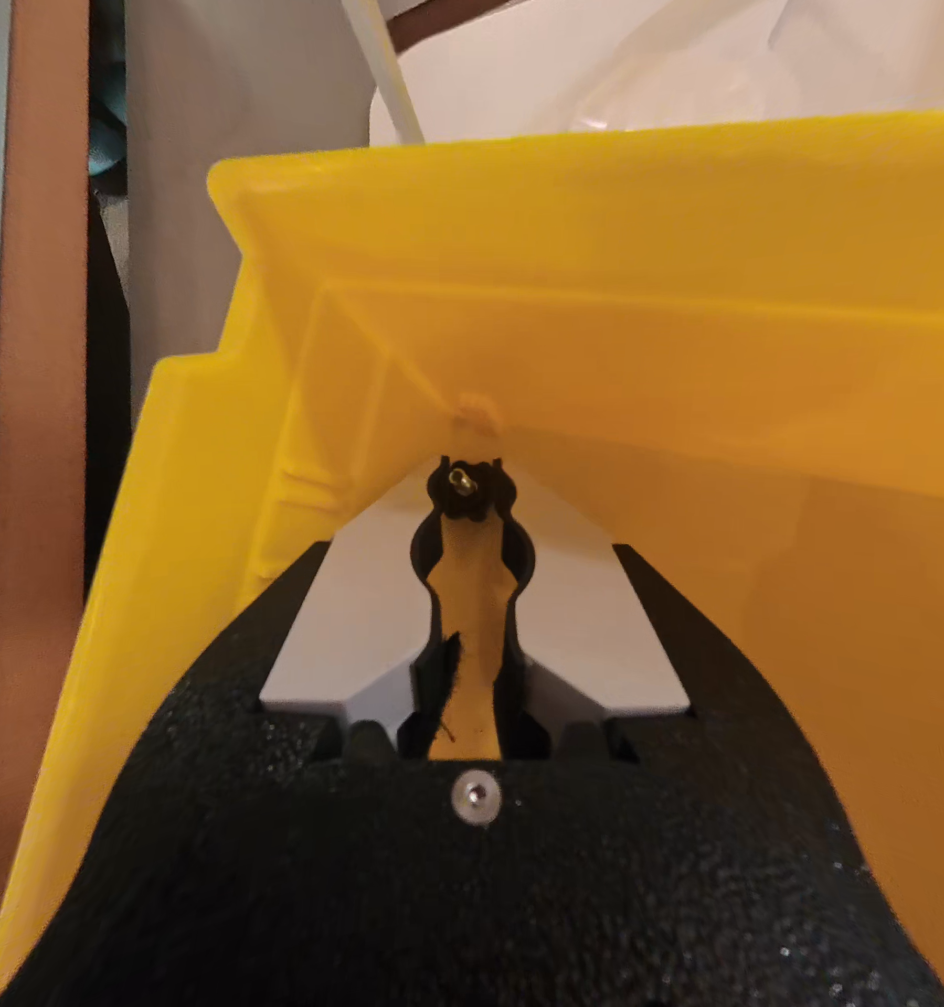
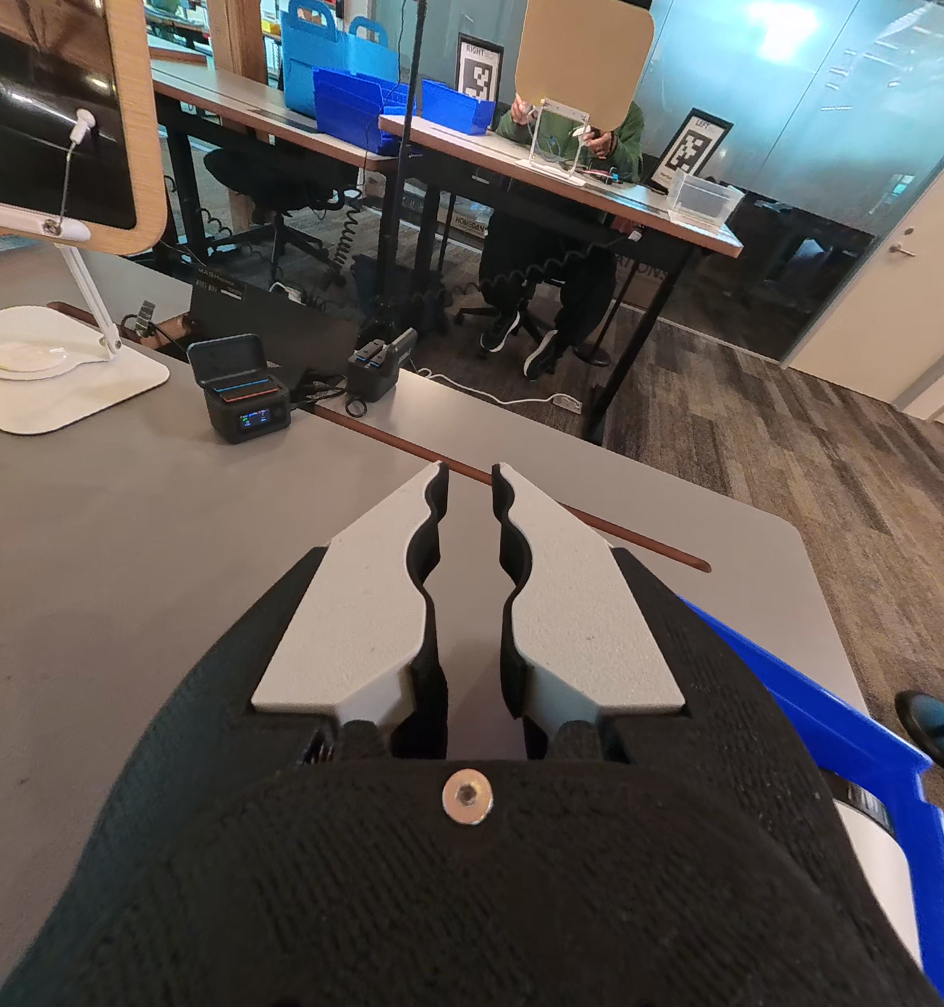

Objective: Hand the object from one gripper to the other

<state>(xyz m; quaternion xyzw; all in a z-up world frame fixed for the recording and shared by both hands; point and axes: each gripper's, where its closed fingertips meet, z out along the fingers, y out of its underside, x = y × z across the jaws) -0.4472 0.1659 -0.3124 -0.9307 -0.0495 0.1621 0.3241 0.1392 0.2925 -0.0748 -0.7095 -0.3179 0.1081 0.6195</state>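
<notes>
One small object (image 1: 467,486), two grippers (image 2: 469,474).

grey table (image 2: 131,545) | on it: white stand base (image 2: 66,381), black charger case (image 2: 246,400)

The left gripper (image 1: 472,479) reaches inside a bin (image 1: 676,261), tips near its back corner, apparently around a small object (image 1: 458,482); the right gripper (image 2: 469,474) hangs above the table (image 2: 131,545)

What I can't make out from here

My left gripper (image 1: 470,485) pinches a small dark object (image 1: 461,486), too tiny to identify; the yellow bin (image 1: 622,261) runs off-frame.
</notes>
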